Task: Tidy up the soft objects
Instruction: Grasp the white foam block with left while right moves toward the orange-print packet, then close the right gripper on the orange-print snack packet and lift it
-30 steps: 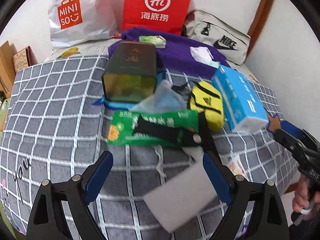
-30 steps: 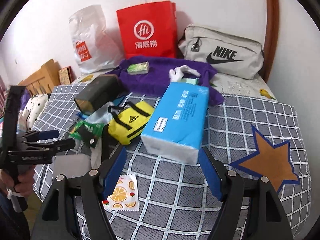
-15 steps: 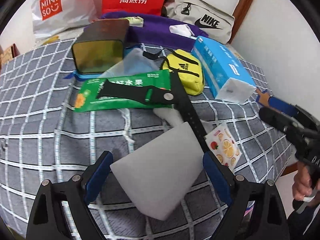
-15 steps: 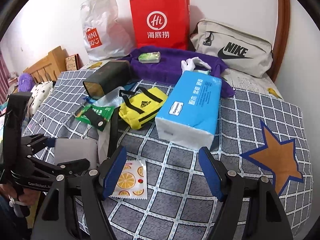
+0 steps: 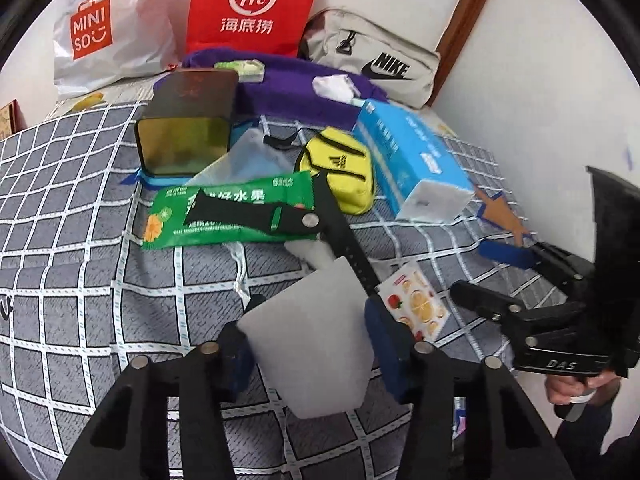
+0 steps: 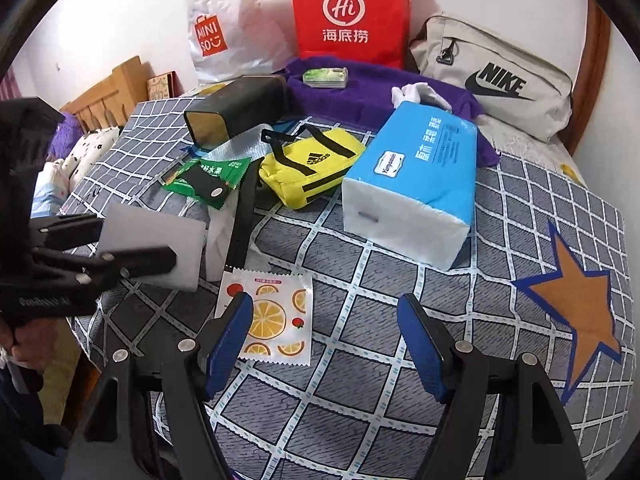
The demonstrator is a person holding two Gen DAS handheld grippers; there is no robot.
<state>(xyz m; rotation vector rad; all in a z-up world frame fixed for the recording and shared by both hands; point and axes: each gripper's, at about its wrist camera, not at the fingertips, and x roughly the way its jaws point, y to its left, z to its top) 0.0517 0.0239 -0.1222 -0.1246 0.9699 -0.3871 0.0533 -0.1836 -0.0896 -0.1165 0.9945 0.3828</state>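
We see the checked bedspread (image 6: 360,420) with clutter, biggest first: red paper bag (image 6: 348,12), grey sports bag (image 6: 492,76), blue tissue pack (image 6: 416,184), yellow pouch (image 6: 312,168), green packet (image 5: 232,212). Near the bed edge the white sponge block (image 5: 312,340) lies on the spread, touching a black strap (image 5: 348,240). Left gripper (image 5: 312,344) angles down, jaws closing, block between them and both pads against its sides. Right gripper (image 6: 324,332) also angled down, jaws wide apart, nothing held, left pad over a fruit-print sachet (image 6: 272,312). We only get a bit of the person's hand (image 5: 580,384); the block's near end is hidden behind the left gripper's frame.
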